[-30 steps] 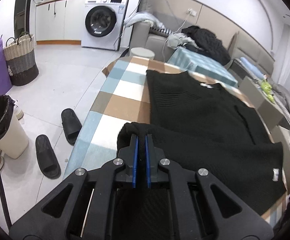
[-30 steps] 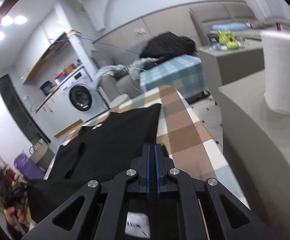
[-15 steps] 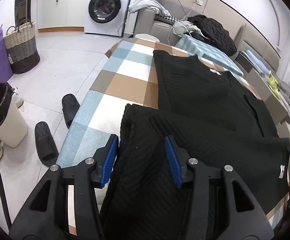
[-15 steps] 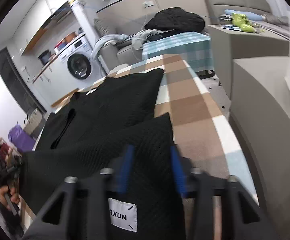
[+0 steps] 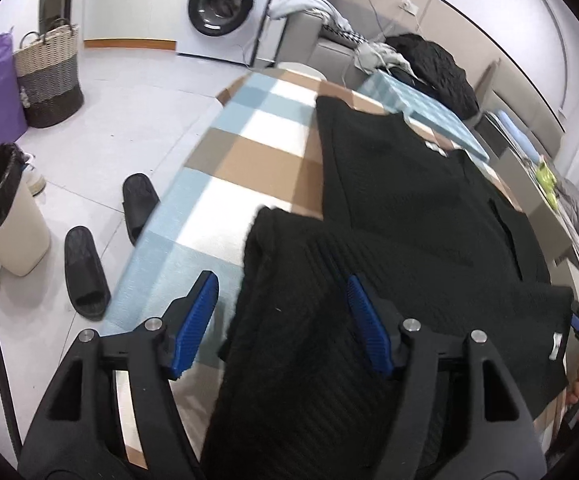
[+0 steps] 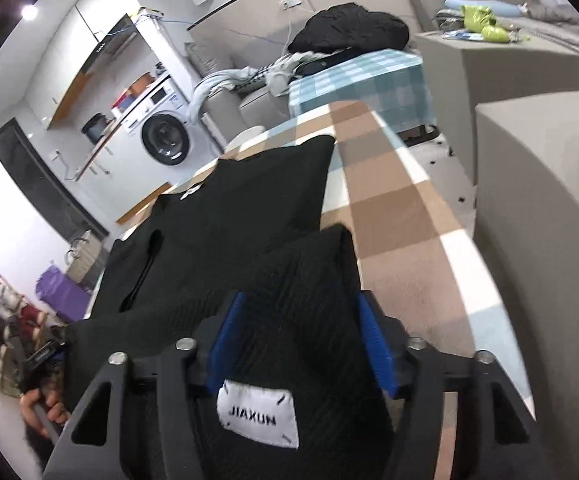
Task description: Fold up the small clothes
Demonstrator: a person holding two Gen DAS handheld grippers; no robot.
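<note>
The black garment (image 5: 389,240) runs off the bottom edge in both views, hiding the checked surface (image 5: 257,148) beneath it; its white label (image 5: 554,346) is unreadably small in the left view.

Bright, even indoor light in both views; soft, weak shadows only. Round ceiling lamp (image 6: 29,12) blown out to a white spot at upper left of right wrist view. White floor (image 5: 129,120) and washing machine (image 5: 225,4) near overexposed, pale glare on tiles. Black knit garment (image 5: 389,208) underexposed, rib texture barely readable in its far part, clearer close up. Strong fisheye bending: checked table cover (image 6: 401,208) curves, walls bow, black vignette at all 4 corners. Slight motion smear on near fabric and on white label (image 6: 257,416). Background reasonably sharp.
</note>
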